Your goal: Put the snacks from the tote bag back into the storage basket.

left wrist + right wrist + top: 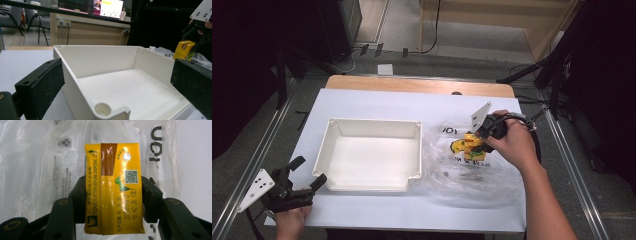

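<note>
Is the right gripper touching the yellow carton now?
Touching. In the right gripper view the right gripper has both black pads pressed flat against the two sides of the yellow carton, with no gap on either side.

High view sits above my side of the desk (pixel 362 100), looking forward and down, whole top in frame. Camera on my left gripper (pixel 294 187) sits low at the near left corner, facing level across the white tray (pixel 120 87). Camera on my right gripper (pixel 479 137) looks straight down, very close on the yellow carton (pixel 113 187). Left gripper view and high view share tray and carton.
</note>
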Demonstrator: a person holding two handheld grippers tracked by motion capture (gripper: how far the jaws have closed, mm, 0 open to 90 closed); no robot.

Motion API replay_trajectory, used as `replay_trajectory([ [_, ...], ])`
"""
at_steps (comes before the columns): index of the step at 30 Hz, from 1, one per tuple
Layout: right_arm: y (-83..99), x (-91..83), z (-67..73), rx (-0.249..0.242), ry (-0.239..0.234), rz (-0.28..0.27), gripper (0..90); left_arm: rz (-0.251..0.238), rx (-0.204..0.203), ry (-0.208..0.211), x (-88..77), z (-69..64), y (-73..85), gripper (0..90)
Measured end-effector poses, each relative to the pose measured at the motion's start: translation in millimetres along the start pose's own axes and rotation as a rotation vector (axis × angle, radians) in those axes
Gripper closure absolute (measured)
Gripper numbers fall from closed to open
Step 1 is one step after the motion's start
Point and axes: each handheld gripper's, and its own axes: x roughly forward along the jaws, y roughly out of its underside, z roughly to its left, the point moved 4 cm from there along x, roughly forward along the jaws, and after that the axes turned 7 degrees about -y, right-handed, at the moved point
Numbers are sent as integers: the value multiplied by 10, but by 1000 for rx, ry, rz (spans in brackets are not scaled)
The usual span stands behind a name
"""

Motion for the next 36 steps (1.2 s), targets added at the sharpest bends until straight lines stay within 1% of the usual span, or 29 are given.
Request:
replay_trajectory([
  [4,-36,-57,13,3,10,0,514,0,0,0,0,0,0,0],
  [6,-58,-79,13,-12,20,-4,514,-1,-2,-2,0,3,-1,0],
  [7,-67,-87,26,-1,23,-1,514,-2,-4,-3,0,4,-1,0],
  [9,-87,-97,22,-6,22,-3,514,-3,-6,-3,0,5,-2,0],
  [12,-108,-101,30,2,12,-5,514,-3,-6,-3,-2,5,-2,0],
  [15,-140,-117,23,-4,15,-5,515,-3,-6,-3,-2,6,-2,0],
  [16,-148,-124,28,5,14,-6,515,-3,-6,-4,-2,8,-2,0],
  [22,-200,-161,27,5,22,-23,515,-3,-7,-5,-4,11,-2,0],
  [25,-219,-165,27,9,19,-30,515,-3,-7,-4,-3,9,-2,0],
  [27,-248,-168,29,20,7,-38,514,-3,-6,-4,-3,9,-2,0],
  [29,-270,-171,28,18,2,-42,514,-3,-7,-4,-3,10,-2,0],
  [33,-309,-187,33,22,5,-47,514,-3,-7,-3,-4,10,-2,0],
  [36,-343,-193,29,16,6,-55,514,-4,-7,-3,-5,12,-3,0],
])
